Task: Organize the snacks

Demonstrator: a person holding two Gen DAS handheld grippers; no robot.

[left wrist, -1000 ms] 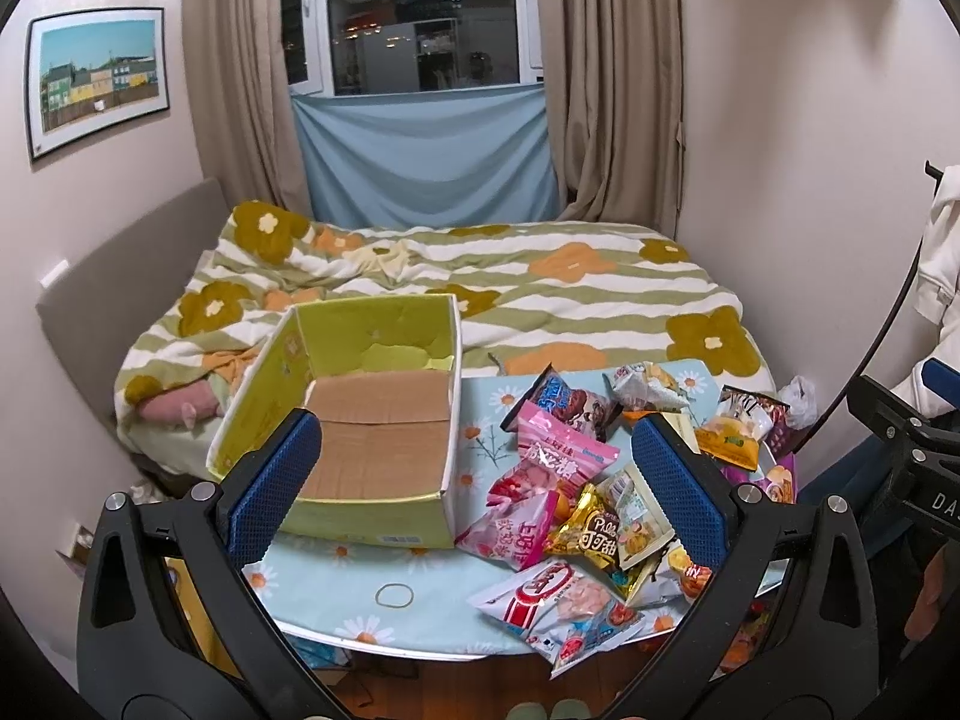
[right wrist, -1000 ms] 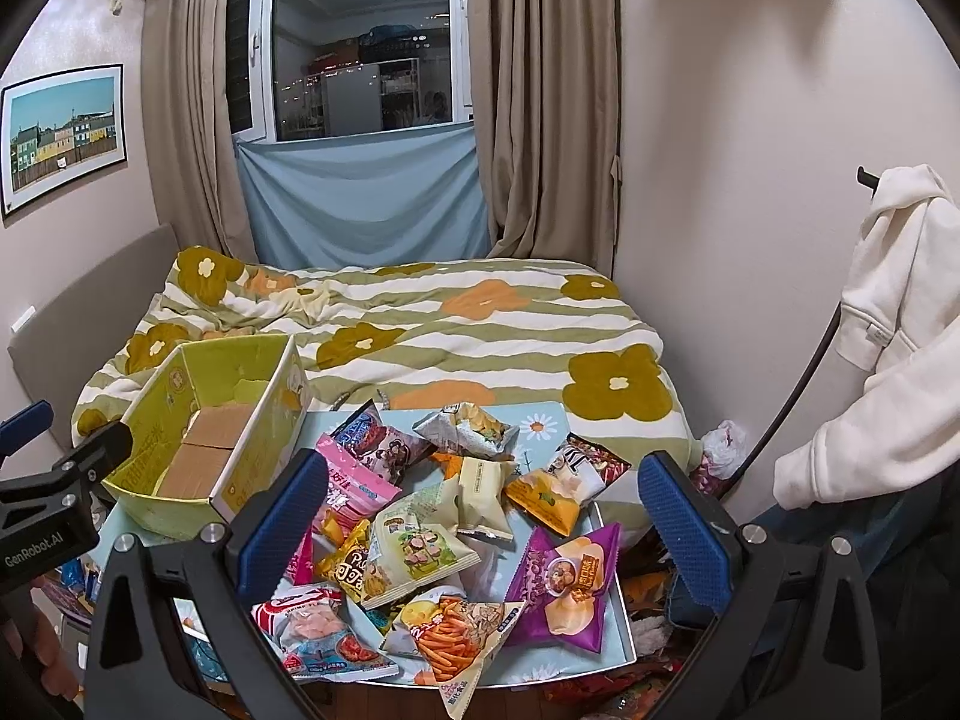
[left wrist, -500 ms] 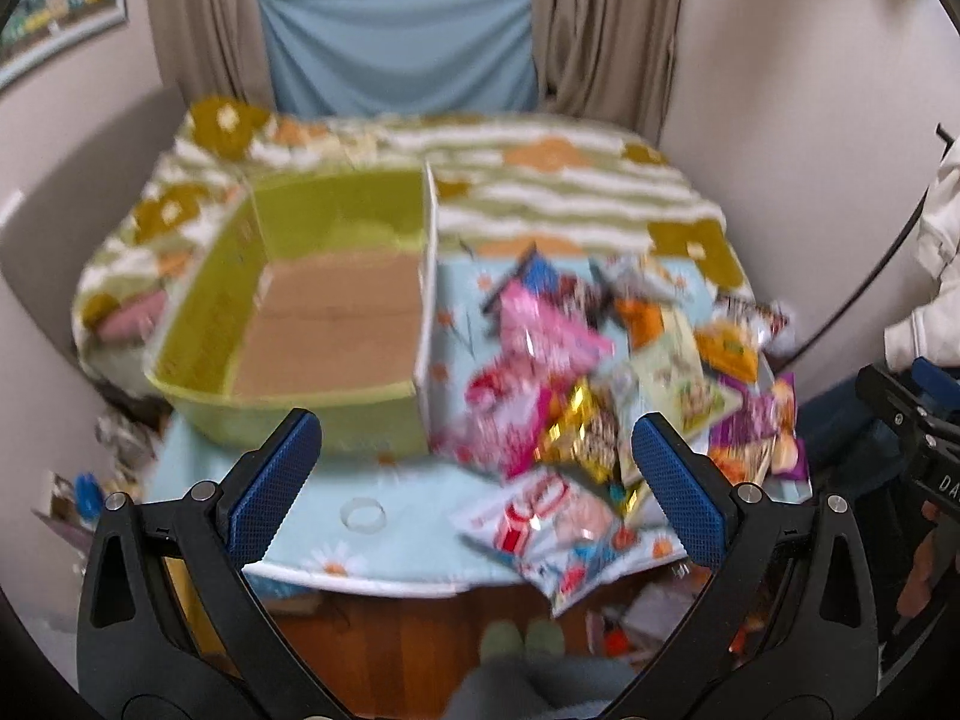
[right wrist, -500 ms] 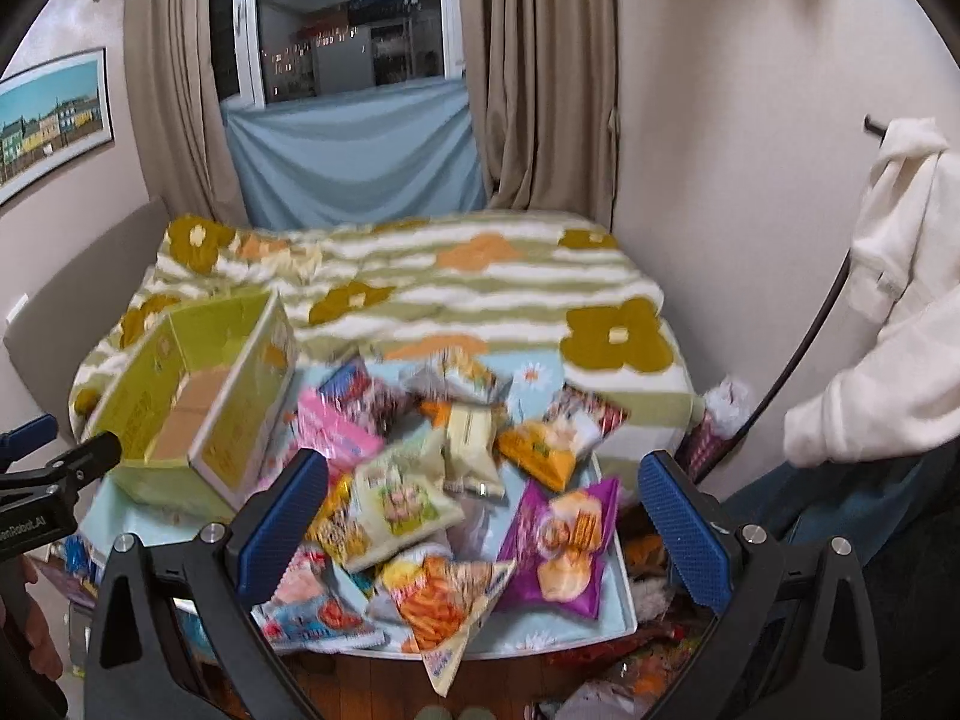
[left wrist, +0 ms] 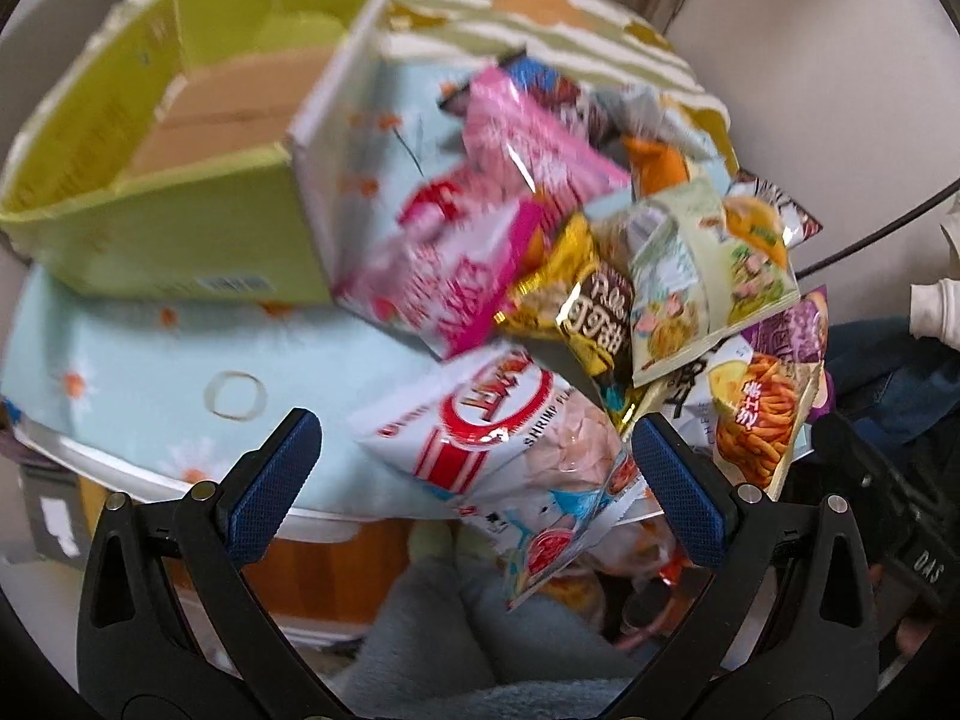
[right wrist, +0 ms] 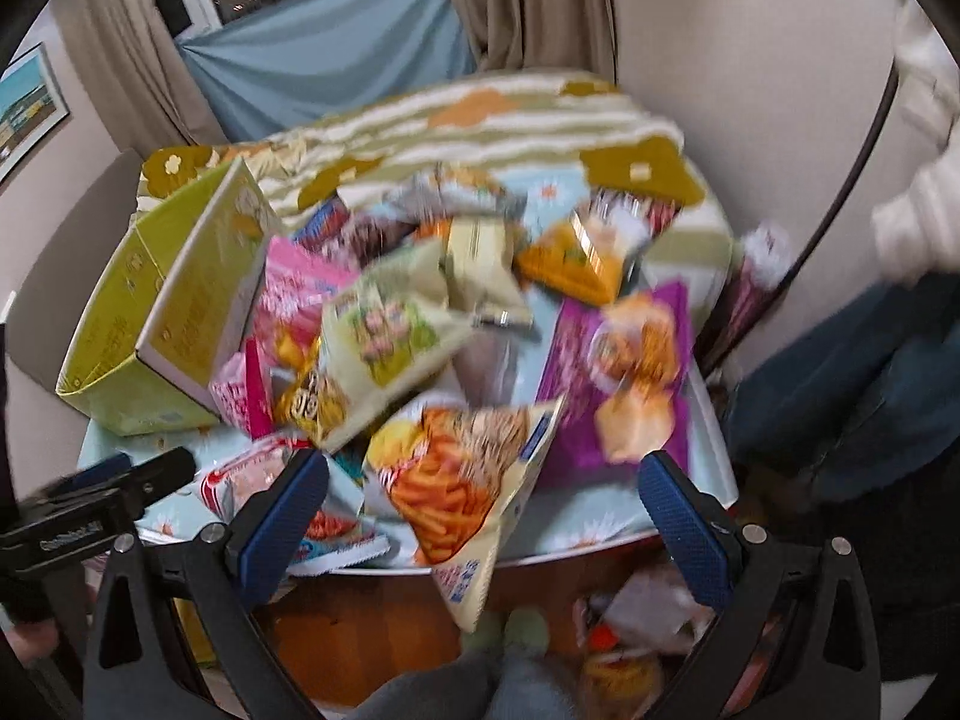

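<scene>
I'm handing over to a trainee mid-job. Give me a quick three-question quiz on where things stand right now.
1. True or false: the green box already holds snack bags.
2. Which bag lies nearest the left gripper? A) purple bag B) shrimp chips bag C) orange bag
3. Fill in: the bag printed with orange sticks overhangs the table's ____ edge, in front of the right gripper.

Key
1. False: only its brown cardboard floor shows.
2. B: it lies just ahead of the open fingers.
3. Near: its pointed end hangs past the rim.
</scene>
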